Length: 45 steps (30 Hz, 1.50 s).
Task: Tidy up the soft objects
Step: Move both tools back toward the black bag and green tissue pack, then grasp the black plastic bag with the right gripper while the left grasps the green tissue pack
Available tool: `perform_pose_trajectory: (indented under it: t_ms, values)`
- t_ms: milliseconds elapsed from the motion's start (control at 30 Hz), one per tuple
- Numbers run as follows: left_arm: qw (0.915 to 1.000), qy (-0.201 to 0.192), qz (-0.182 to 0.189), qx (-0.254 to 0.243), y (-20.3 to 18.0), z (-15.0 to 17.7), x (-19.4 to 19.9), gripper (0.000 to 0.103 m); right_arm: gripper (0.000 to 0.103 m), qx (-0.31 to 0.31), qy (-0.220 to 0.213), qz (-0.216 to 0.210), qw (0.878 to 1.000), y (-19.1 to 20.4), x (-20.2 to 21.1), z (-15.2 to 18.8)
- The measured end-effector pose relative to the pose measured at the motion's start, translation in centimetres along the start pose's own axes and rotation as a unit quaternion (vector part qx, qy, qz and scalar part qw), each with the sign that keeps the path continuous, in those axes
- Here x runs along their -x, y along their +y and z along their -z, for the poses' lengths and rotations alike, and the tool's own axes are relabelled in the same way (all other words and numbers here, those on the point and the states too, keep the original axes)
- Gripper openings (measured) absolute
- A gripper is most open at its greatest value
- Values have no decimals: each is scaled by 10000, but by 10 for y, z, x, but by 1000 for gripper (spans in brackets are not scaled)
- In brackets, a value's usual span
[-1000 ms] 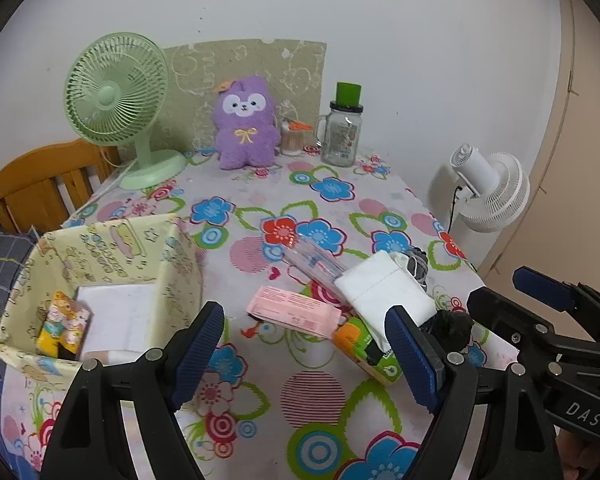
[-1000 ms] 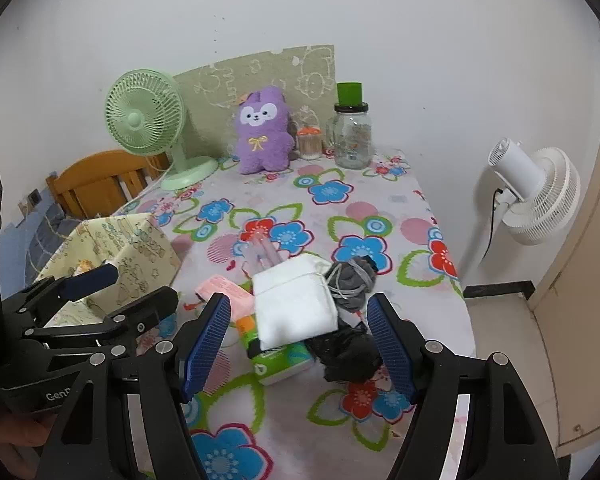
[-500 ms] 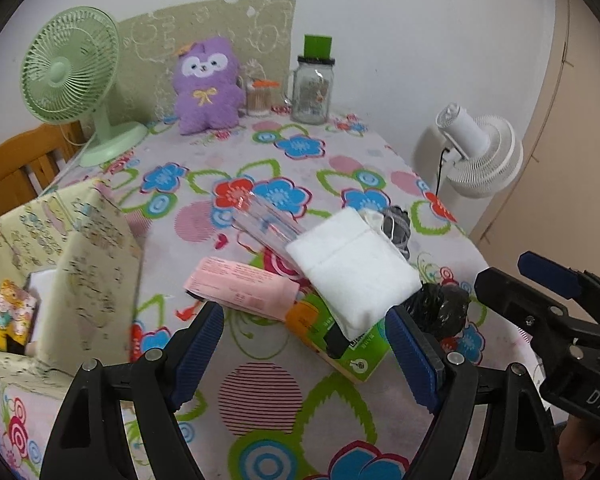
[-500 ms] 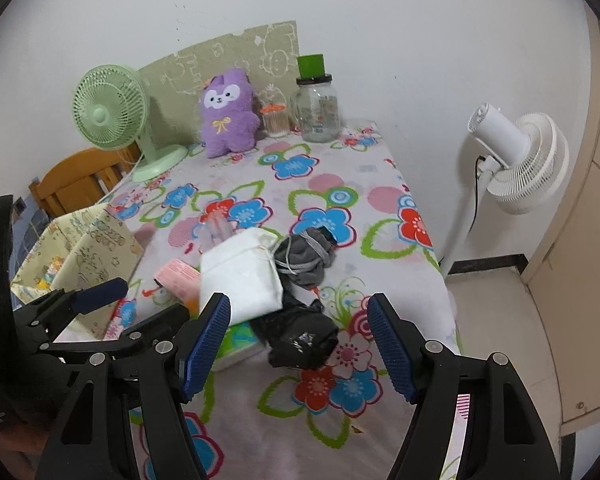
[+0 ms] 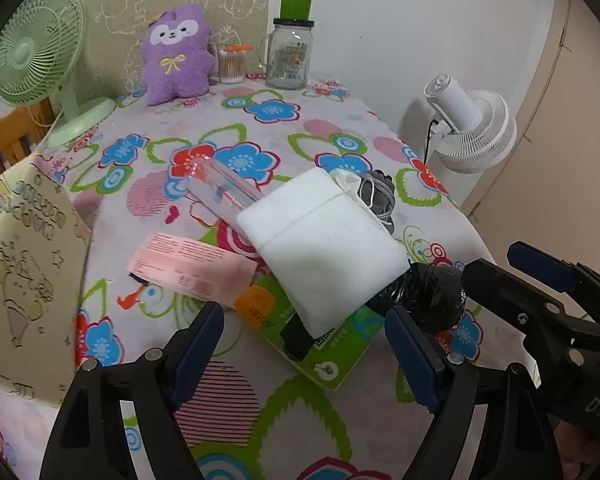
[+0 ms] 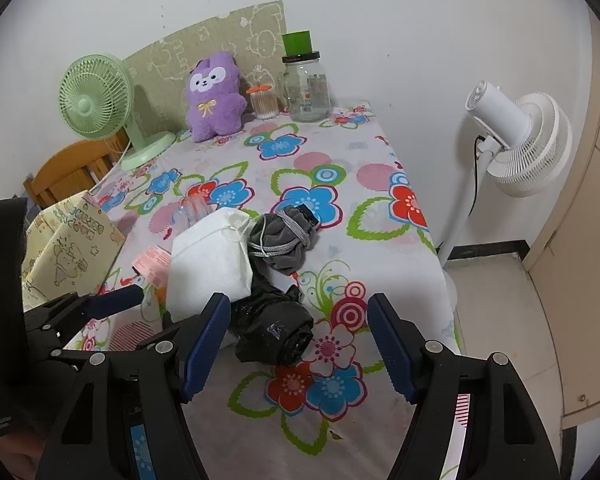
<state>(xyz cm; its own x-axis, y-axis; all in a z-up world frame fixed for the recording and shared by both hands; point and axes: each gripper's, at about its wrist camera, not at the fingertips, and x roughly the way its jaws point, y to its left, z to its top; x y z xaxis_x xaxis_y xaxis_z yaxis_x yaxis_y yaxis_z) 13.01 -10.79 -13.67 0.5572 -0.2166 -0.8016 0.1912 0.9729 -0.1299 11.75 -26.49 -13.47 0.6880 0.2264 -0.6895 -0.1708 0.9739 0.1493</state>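
Left gripper (image 5: 304, 344): jaws spread, nothing held, poised before white pouch (image 5: 324, 248) stacked on green pack (image 5: 336, 356). Right gripper (image 6: 298, 344): jaws spread, black bundle (image 6: 274, 330) framed between, near table edge (image 6: 444, 276). Fabric bin (image 5: 16, 264) at left.

Both wrist views are evenly and fairly brightly lit by soft indoor light from above; the pictures do not show its source. The white wall (image 6: 400, 40) behind reads pale grey, darkening toward the corners where the black fisheye rim cuts in. Shadows are faint and soft-edged: a dim one lies under the white pad (image 5: 324, 248) and another beside the black bag (image 6: 274, 330). A weak sheen shows on the glass jar (image 5: 288, 60) and the clear tube (image 5: 224, 186). Straight lines bow strongly near the edges, as at the door frame (image 6: 596, 160) on the right. Focus holds across the desk (image 5: 340, 128); the near tool arms look slightly soft.
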Motion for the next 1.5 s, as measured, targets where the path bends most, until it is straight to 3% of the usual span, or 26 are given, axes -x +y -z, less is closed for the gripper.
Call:
perform_pose_trajectory:
  t_ms: [333,467,1100,1267,1333,1400,1500]
  values:
    - [9994,324,-48,70,-4,1,-25,91,74,-99,98,30,9999,-14,-10,3]
    - [9991,364,-188,106,-1,3,-31,99,74,-112,177,7,9998,-17,-17,5]
    - [9980,286,-551,-131,-9,4,-39,103,76,-145,712,-761,9944,-14,-60,8]
    - [9979,250,-570,-167,-9,5,-39,99,76,2,721,-673,9951,-9,-63,5]
    - [9981,219,-549,-187,-9,4,-37,94,73,31,704,-639,9955,-8,-63,5]
    - [9982,190,-517,-236,-11,4,-35,89,55,63,702,-729,9948,-7,-63,5]
    - [9983,200,-493,-228,-11,4,-35,88,50,53,736,-720,9947,-5,-64,4]
